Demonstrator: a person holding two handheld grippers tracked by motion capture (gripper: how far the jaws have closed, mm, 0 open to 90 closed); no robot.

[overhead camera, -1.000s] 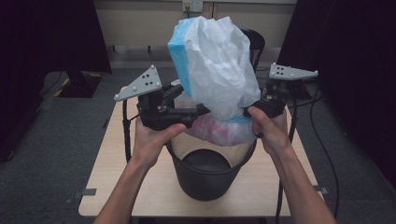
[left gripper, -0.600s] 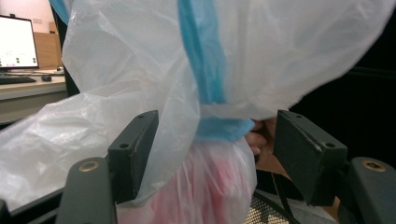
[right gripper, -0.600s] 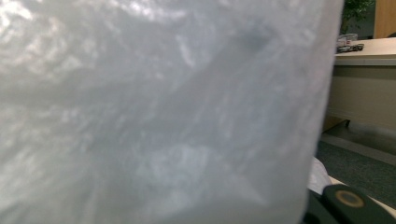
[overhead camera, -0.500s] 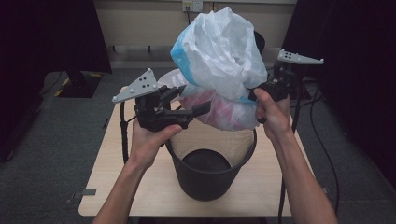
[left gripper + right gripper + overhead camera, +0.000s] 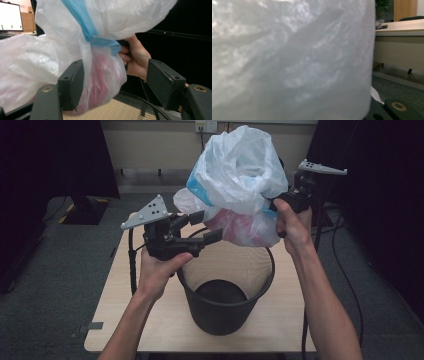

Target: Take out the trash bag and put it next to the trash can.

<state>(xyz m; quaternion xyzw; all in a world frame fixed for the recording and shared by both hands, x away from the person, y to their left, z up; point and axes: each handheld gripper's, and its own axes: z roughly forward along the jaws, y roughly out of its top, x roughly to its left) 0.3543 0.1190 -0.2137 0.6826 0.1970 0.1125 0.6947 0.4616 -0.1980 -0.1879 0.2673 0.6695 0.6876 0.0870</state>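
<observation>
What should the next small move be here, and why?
Probably close the left gripper on the bag. Its jaws stand open with the bag's lower part between them, one pad touching, the other clear. The right gripper is shut on the bag's side, holding it above the bin.

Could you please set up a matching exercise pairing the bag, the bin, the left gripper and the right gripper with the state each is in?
Things:
1. bag
2. bin
3. left gripper
4. right gripper

States:
A. jaws open, one on each side of the bag's lower part
B. stands upright on the table, mouth open
C. held up in the air above the bin
D. shut on the bag at its blue band

Pairs: 1-C, 2-B, 3-A, 4-D
</observation>
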